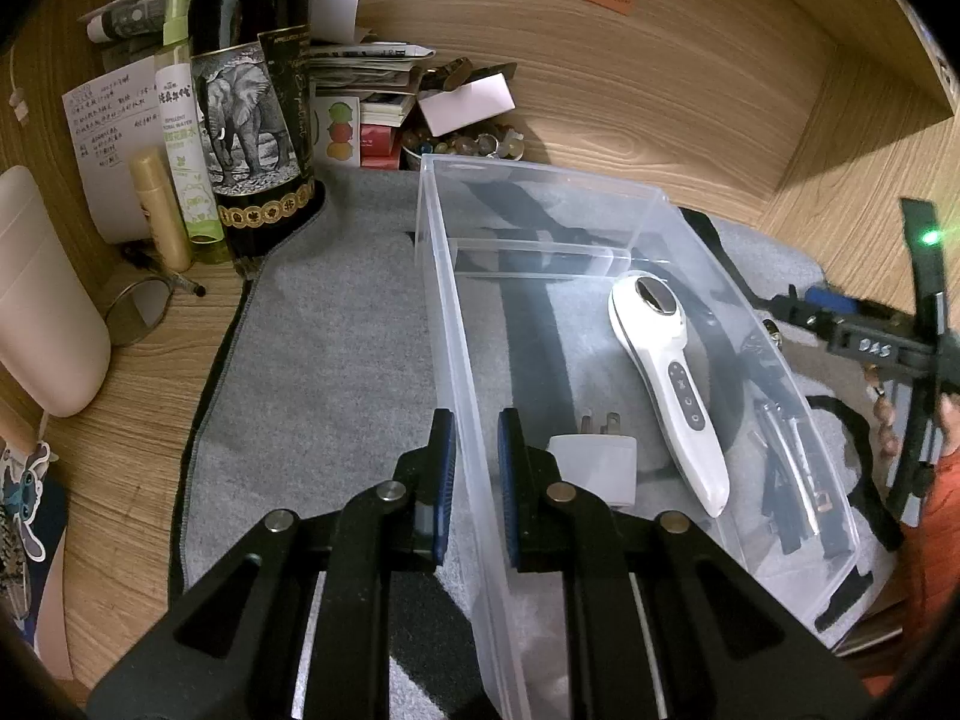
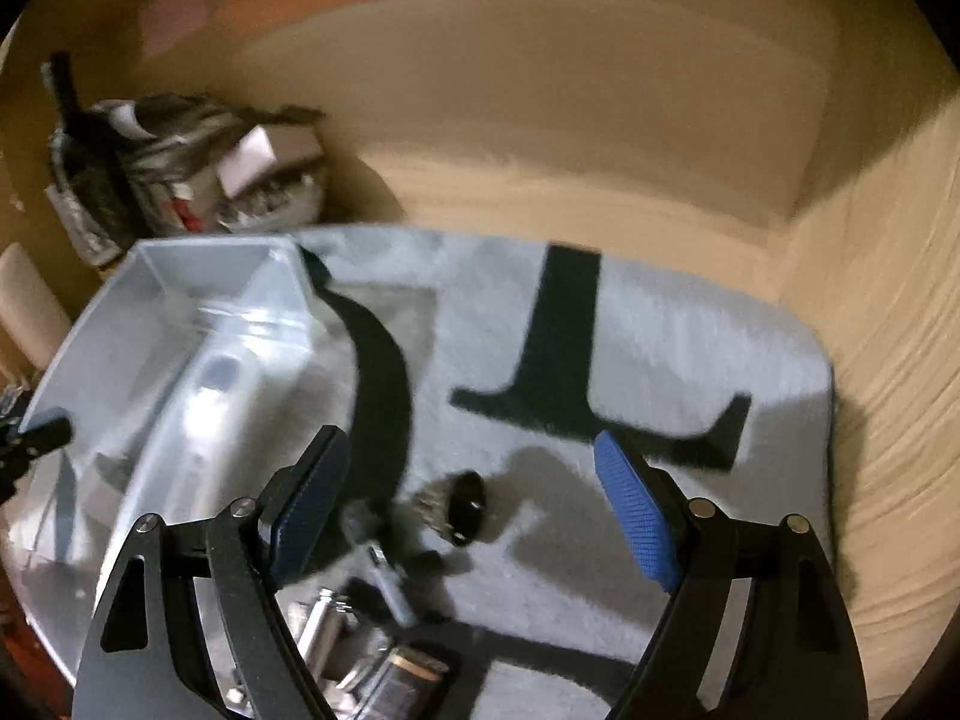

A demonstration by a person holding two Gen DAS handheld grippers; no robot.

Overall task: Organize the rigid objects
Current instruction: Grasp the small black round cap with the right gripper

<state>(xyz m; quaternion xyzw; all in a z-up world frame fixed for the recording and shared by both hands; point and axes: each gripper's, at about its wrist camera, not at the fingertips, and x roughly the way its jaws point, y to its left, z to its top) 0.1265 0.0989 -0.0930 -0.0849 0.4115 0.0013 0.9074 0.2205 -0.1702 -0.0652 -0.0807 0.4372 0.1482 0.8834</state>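
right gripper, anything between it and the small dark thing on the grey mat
Nothing visible. The right gripper has open jaws, and the small dark object lies on the grey mat between them, though the view is blurred.

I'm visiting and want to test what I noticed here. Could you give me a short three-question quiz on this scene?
1. True or false: the left gripper is clamped on the wall of the clear plastic bin.
2. Which lies inside the bin? A) white handheld device B) elephant-label bottle C) green spray bottle
3. Fill in: the right gripper stands ____ above the grey mat.

Key: 1 true; 2 A; 3 open.
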